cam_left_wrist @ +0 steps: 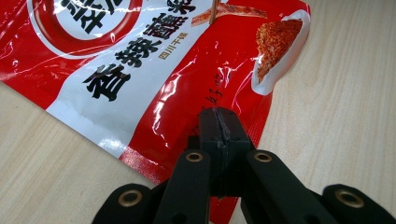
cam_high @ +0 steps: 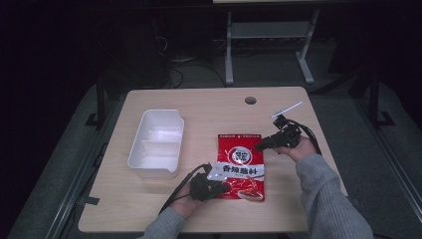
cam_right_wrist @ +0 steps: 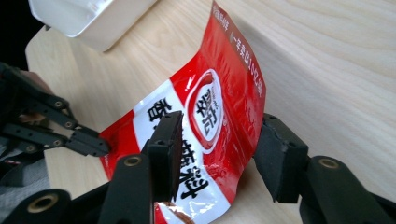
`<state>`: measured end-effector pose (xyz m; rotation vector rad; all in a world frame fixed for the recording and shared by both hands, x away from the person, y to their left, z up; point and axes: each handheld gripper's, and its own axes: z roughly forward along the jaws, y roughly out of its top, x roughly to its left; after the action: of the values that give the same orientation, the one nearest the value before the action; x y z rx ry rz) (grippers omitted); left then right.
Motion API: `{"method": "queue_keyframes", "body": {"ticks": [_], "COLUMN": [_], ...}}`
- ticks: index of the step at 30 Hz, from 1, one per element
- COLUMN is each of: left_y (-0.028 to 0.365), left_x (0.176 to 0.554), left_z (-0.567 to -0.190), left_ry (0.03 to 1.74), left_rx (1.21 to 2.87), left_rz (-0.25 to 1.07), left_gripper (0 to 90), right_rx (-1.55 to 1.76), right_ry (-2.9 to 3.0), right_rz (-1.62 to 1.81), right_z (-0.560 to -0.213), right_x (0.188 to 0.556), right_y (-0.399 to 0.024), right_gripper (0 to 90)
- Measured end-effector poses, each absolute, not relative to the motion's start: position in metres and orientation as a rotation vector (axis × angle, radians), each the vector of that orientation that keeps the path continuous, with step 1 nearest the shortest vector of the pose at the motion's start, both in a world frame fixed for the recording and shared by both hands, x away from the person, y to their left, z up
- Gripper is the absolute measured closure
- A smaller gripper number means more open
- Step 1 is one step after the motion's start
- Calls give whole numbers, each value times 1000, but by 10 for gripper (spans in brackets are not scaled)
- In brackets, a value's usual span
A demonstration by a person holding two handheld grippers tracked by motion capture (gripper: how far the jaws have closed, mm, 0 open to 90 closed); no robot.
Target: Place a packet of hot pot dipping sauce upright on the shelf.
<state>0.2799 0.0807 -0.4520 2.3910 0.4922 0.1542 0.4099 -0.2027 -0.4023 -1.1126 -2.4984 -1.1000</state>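
Note:
A red seasoning pouch [cam_high: 241, 167] with white bands and black characters lies on the wooden table [cam_high: 199, 104], its near end toward the person. My left gripper [cam_high: 224, 188] is at the pouch's near-left edge. In the left gripper view its jaws [cam_left_wrist: 219, 126] stand pressed together over the glossy pouch [cam_left_wrist: 154, 70], pinching its edge. My right gripper [cam_high: 259, 146] sits at the pouch's upper right corner. In the right gripper view the pouch [cam_right_wrist: 210, 116] bows upward between the parted jaws [cam_right_wrist: 222, 135], and the pads do not press on it. The left gripper [cam_right_wrist: 100, 147] bites the pouch's far edge there.
A white two-compartment container [cam_high: 157, 142] stands empty to the left of the pouch, also visible as a container [cam_right_wrist: 88, 18] at the top left of the right gripper view. A round cable hole [cam_high: 250, 100] and a white strip [cam_high: 287, 109] lie near the table's far right edge.

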Motion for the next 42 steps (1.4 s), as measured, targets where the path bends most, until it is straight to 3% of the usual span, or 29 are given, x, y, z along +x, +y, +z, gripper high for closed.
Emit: {"method": "queue_keyframes", "body": {"ticks": [13,33,38,42], "left_y": [81,80,80,80], "left_x": [279,277,276,276], "left_z": [-452,-452,-452,-452], "left_ry": [488,481,480,483], "left_rx": [2393,2394,2395,2395], "left_rz": [160,185,189,191], "left_gripper": [899,898,893,872], "right_rx": [-958,-978,-979,-986], "right_ry": [-2549,-2640,-2664,-2670], "right_rz": [-976,-744,-727,-724], "right_z": [-401,-424,-426,-427], "right_x": [409,417,417,417], "right_y": [-173,-146,-144,-143], "right_gripper": [593,771,871,878]}}
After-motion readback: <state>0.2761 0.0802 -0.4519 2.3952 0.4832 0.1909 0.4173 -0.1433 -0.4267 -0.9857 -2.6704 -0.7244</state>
